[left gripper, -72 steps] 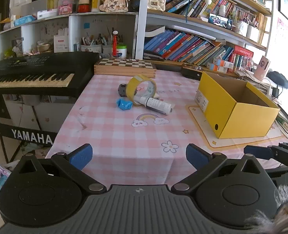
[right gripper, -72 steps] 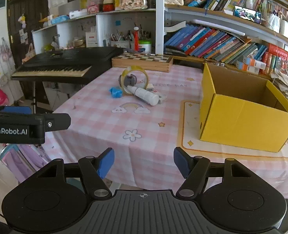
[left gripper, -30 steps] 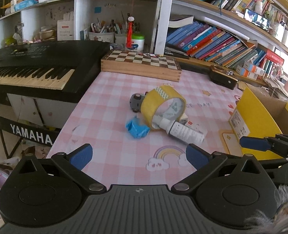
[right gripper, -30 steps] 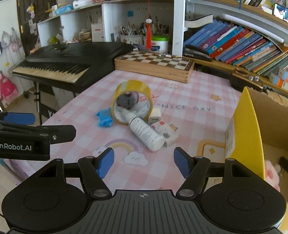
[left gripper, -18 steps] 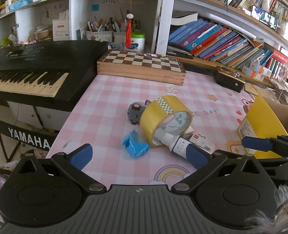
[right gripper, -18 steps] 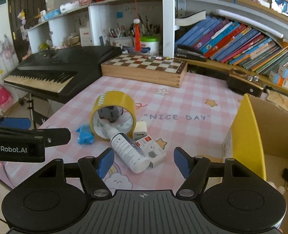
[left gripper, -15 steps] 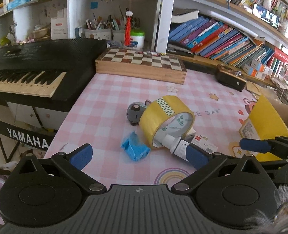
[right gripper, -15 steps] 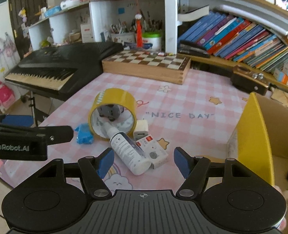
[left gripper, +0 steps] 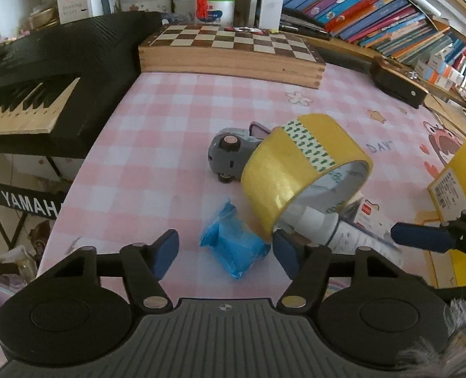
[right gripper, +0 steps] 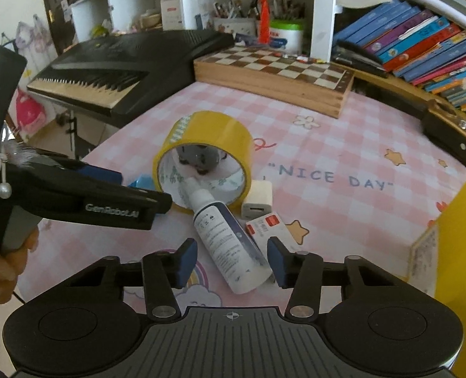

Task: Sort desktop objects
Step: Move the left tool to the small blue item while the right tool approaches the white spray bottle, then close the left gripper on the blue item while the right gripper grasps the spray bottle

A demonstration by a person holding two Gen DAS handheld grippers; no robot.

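Note:
A crumpled blue packet (left gripper: 233,245) lies on the pink checked cloth between the fingers of my left gripper (left gripper: 225,253). Its jaws are closing, with a gap still showing at the left pad. A white bottle (right gripper: 229,242) lies with its nozzle inside a yellow tape roll (right gripper: 207,138) and its body between the fingers of my right gripper (right gripper: 231,263). These jaws are closing too, and the left pad stands clear of the bottle. A grey toy car (left gripper: 229,154) sits behind the tape roll (left gripper: 296,173). A white charger (right gripper: 258,203) and a small red-and-white box (right gripper: 267,226) rest beside the bottle.
A yellow cardboard box (right gripper: 463,220) stands open at the right. A wooden chessboard case (left gripper: 229,47) lies at the back, and a black keyboard (left gripper: 28,72) borders the table's left side. The left gripper's body (right gripper: 106,201) reaches in from the left, close to the tape roll.
Both grippers have moved forward and down onto the pile. Their jaws have narrowed, so the blue packet now lies between the left fingers and the bottle between the right ones.

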